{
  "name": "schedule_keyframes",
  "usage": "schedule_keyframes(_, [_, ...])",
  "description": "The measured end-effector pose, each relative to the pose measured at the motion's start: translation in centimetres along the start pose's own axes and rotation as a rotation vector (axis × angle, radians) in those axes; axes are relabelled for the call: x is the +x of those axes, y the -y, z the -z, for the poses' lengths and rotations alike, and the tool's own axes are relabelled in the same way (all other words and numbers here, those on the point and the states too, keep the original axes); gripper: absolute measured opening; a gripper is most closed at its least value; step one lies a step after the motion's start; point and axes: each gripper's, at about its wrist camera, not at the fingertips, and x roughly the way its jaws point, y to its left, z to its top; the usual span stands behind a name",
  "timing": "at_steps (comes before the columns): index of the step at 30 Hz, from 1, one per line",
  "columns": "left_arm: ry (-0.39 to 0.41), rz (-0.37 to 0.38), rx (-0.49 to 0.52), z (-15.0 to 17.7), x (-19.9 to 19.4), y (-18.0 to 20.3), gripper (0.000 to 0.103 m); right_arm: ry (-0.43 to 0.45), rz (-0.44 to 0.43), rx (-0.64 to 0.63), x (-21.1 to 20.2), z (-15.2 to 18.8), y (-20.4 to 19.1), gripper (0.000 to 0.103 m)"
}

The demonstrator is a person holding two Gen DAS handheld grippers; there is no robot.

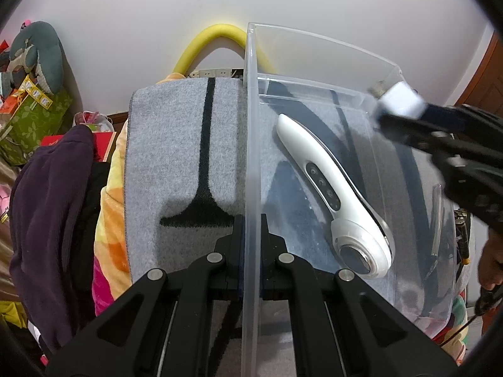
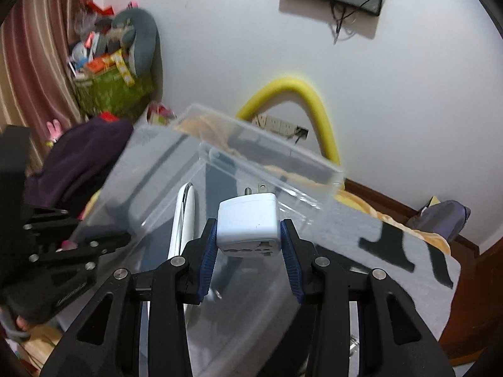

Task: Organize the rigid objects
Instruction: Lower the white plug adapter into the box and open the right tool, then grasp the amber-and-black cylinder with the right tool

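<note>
1. While clamped on the near wall of the clear plastic bin (image 1: 251,144), left gripper (image 1: 250,220) with jaws closed on that wall, one finger inside and one outside.
2. Right gripper (image 2: 248,229) pinching white plug adapter (image 2: 248,224) between blue pads (image 2: 209,253); prongs pointing away, held over the bin's open top.
3. Same adapter (image 1: 399,99) blurred at bin's far right rim in left view.
4. White handheld device (image 1: 333,194) lying flat on bin floor, round head nearest the camera.
5. Bin sitting on grey blanket (image 1: 176,157) with black pattern.
6. Yellow foam tube (image 2: 301,100) arched against wall behind.
</note>
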Motion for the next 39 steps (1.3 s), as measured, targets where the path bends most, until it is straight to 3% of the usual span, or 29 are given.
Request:
schedule_keyframes(12, [0.004,0.005,0.001,0.0,0.0,-0.1,0.005,-0.095,0.027,-0.018,3.1,-0.4,-1.1,0.037])
schedule_keyframes(14, [0.004,0.005,-0.001,0.0,0.1,0.0,0.005,-0.096,0.023,-0.014,2.8,-0.4,-1.0,0.041])
schedule_keyframes(17, [0.003,0.004,-0.001,0.0,0.1,0.0,0.005,-0.064,0.022,-0.014,1.4,-0.4,-0.7,0.050])
schedule_keyframes(24, [0.002,0.001,-0.002,-0.1,0.1,-0.1,0.005,0.060,0.011,0.013,-5.1,-0.1,1.6,0.053])
schedule_keyframes(27, [0.001,-0.002,-0.002,-0.2,0.1,0.0,0.005,0.123,0.016,0.041,-8.8,1.3,3.6,0.063])
schedule_keyframes(30, [0.001,-0.003,-0.007,-0.3,0.2,-0.1,0.005,0.134,0.031,0.062,-10.8,2.8,5.1,0.064])
schedule_keyframes(39, [-0.002,-0.018,-0.003,-0.2,0.2,0.3,0.005,0.062,0.112,0.172,-12.1,11.1,9.5,0.064])
